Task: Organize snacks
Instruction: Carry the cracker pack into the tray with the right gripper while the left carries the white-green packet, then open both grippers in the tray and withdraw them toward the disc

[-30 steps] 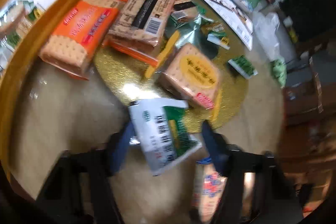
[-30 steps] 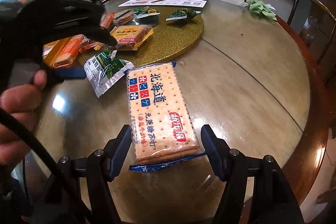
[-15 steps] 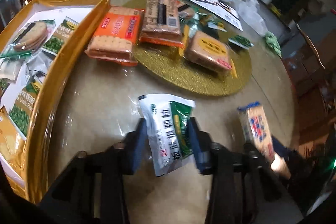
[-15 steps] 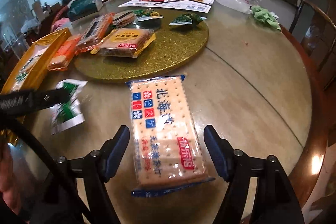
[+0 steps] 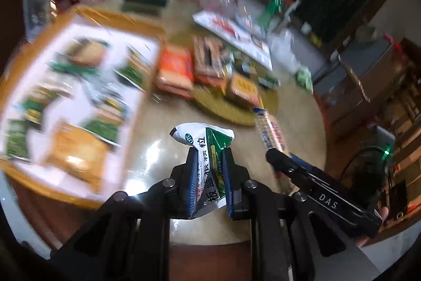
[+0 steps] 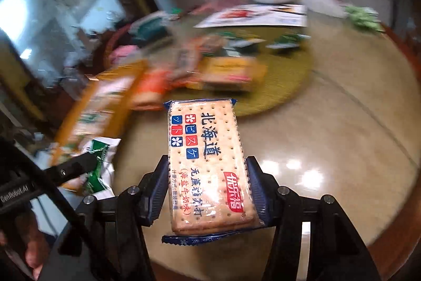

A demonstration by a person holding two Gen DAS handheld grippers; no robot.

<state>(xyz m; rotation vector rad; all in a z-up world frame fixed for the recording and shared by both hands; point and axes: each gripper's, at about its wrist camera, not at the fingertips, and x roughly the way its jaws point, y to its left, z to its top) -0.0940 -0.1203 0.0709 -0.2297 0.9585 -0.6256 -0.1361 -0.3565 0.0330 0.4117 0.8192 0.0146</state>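
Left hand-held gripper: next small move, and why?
Probably carry the green-and-white sachet left over the gold tray and release. The left hand-held gripper is shut on it, lifted off the table, and the tray already holds similar green packets.

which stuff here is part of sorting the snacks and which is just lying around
Part of the job:
- white and green sachet, pinched in the left gripper
- blue-wrapped cracker pack, between the closing fingers of the right gripper
- gold tray holding sorted packets
- orange cracker pack
- yellow cracker pack

Just lying about:
- printed sheet
- green bottle
- clear plastic bag
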